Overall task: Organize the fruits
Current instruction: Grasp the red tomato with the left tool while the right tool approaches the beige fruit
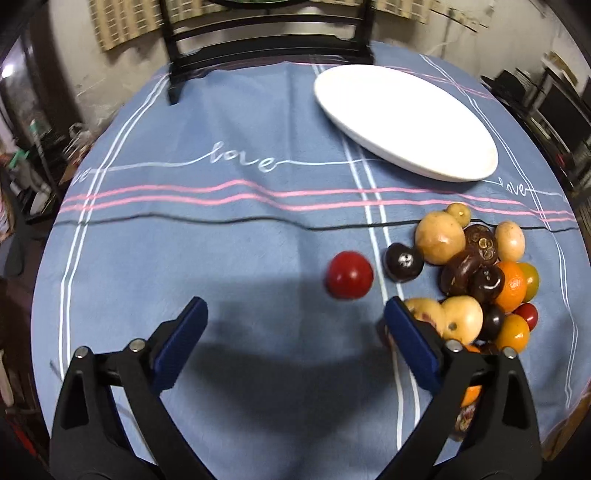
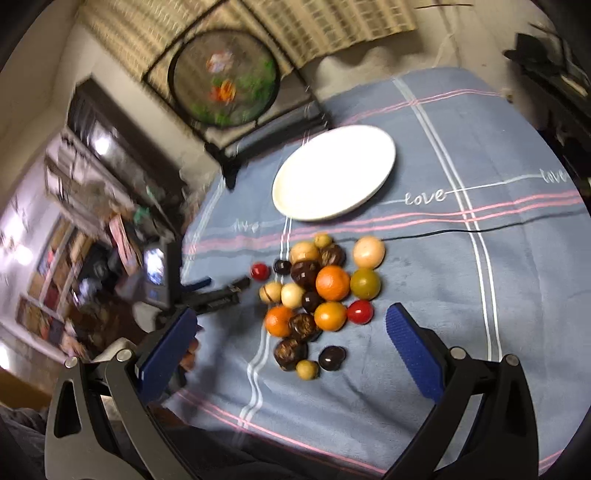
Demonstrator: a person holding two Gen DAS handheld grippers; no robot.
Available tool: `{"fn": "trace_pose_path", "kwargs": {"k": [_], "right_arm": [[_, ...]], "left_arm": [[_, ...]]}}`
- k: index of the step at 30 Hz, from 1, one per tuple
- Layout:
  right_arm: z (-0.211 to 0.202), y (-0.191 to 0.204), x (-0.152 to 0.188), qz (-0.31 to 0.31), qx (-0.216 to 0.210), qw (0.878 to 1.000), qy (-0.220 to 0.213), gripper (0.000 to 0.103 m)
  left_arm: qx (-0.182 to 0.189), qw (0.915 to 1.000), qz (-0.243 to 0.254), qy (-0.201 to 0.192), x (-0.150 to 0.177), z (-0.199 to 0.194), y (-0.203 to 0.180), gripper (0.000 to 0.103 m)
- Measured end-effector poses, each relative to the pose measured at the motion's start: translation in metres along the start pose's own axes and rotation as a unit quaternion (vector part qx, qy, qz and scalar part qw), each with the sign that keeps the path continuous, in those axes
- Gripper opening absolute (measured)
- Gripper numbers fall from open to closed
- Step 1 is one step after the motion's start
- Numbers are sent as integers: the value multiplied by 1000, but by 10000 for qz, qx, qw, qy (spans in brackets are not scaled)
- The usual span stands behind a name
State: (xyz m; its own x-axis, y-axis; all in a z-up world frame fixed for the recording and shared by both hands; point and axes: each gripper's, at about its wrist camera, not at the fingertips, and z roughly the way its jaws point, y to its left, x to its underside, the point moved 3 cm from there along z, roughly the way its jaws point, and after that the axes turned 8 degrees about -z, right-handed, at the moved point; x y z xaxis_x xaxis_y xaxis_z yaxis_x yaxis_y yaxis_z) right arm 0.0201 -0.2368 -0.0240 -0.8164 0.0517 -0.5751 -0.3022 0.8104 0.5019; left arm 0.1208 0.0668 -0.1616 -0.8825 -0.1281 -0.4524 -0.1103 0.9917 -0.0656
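Observation:
A pile of mixed fruits lies on the blue tablecloth: tan, dark brown, orange, green and red ones. A red fruit sits apart, left of the pile, just ahead of my open, empty left gripper. A white plate stands empty beyond the pile. In the right wrist view the pile and the plate show ahead of my open, empty right gripper. The left gripper's fingers show at the pile's left, near the red fruit.
A dark chair stands at the table's far edge. A thin black cable crosses the cloth. Cluttered shelves lie off the table's left side. The table edge runs close beneath my right gripper.

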Motion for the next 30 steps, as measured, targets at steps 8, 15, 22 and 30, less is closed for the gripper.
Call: {"fn": "trace_pose_path", "kwargs": {"k": [8,15,22,30], "right_arm": [[-17,-9,15,401,543,9975,-188,102],[-18,-11,19,602,649,9955,-336,102],[-10,-18,3,303,905,9949,-310,102],[80,-54,-11,-961,1344,9845,589,99]], "left_arm": [[576,9968,513,211,-11,31,-17,63],[929,9929,729,119,-13,40,-19,38],[1164,9927,282,101,-5,32,-1,31],[1006,9947,-209,5,31,-10,21,31]]}}
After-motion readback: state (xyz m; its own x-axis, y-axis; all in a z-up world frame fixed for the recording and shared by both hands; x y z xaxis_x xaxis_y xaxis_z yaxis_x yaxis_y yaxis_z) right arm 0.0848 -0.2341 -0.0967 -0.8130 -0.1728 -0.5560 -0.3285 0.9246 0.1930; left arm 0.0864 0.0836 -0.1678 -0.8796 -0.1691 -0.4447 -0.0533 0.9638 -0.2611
